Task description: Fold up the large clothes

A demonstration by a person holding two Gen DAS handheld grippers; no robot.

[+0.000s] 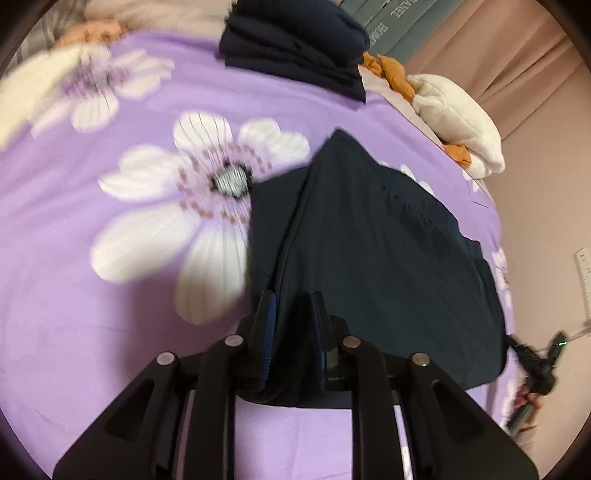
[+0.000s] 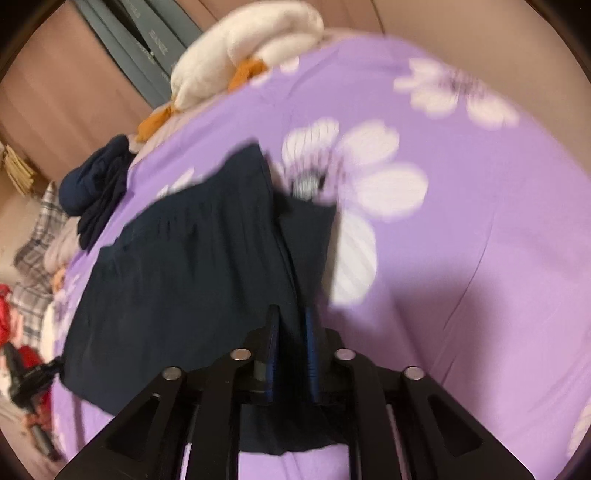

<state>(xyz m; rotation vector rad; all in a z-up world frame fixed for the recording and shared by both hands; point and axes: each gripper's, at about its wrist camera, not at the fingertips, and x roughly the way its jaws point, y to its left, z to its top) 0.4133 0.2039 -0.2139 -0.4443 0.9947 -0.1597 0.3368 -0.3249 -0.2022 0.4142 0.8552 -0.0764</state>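
A dark navy garment [image 1: 388, 240] lies partly folded on the purple flowered bedsheet [image 1: 92, 350]. Its near edge is lifted off the sheet. My left gripper [image 1: 291, 314] is shut on that edge, with cloth pinched between the blue pads and hanging behind them. In the right wrist view the same garment [image 2: 177, 280] spreads to the left, and my right gripper [image 2: 292, 328] is shut on its near right corner. The other gripper [image 1: 535, 362] and the hand holding it show at the left wrist view's right edge. Both views are motion-blurred.
A stack of folded navy clothes [image 1: 295, 48] sits at the bed's far side. Beside it lie a white fluffy blanket [image 1: 458, 114] and an orange cloth [image 1: 395, 74]. Grey boxes [image 1: 406, 22] and a pink curtain [image 1: 517, 55] stand behind. Plaid fabric [image 2: 40, 229] lies at the bed's left.
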